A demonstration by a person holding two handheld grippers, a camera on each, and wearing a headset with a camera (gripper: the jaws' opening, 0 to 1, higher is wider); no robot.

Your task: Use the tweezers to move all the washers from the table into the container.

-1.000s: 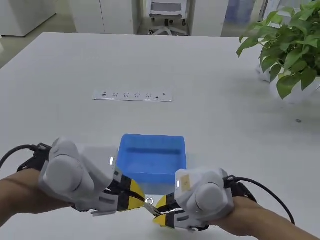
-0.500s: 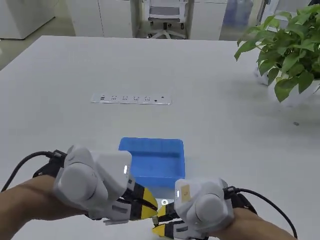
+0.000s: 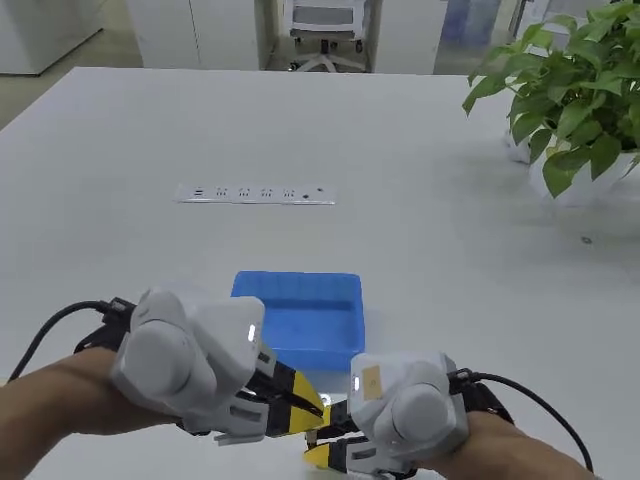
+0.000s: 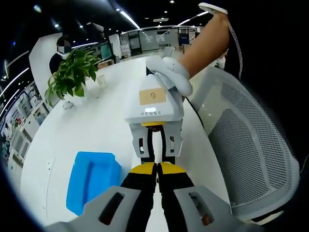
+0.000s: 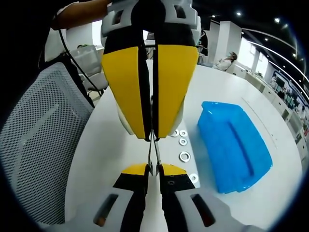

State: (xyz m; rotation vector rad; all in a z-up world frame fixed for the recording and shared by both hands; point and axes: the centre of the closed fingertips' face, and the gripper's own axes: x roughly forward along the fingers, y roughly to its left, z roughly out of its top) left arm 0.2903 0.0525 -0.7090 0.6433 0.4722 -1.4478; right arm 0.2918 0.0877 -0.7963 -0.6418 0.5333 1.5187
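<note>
– While the washers (image 5: 185,156) lie on the table (image 3: 400,150), what step is this?

– Getting the tweezers (image 5: 151,153) ready, I think. No washer is picked up yet.

– Who holds them?

– Both, it looks like. In the right gripper view the left gripper (image 5: 148,134) comes down from the top, its yellow fingers (image 5: 125,87) close together with the thin metal between them. The right gripper (image 5: 153,170) is at the bottom, fingers close together on the other end.

– Which way do the tweezers go?

– Their long way runs up and down the middle of that frame, from one gripper to the other. Which end is pointy, I cannot tell.

– And the washers?

– A small bunch just right of the middle there, between the grippers and the blue container (image 3: 300,352). In the head view the container sits low in the middle, just above both grippers.

– What next?

– I think one gripper must let go. Then the tips must point down at a washer and pinch its thin edge, gently and straight. Washers are flat, so they may slip.
</note>
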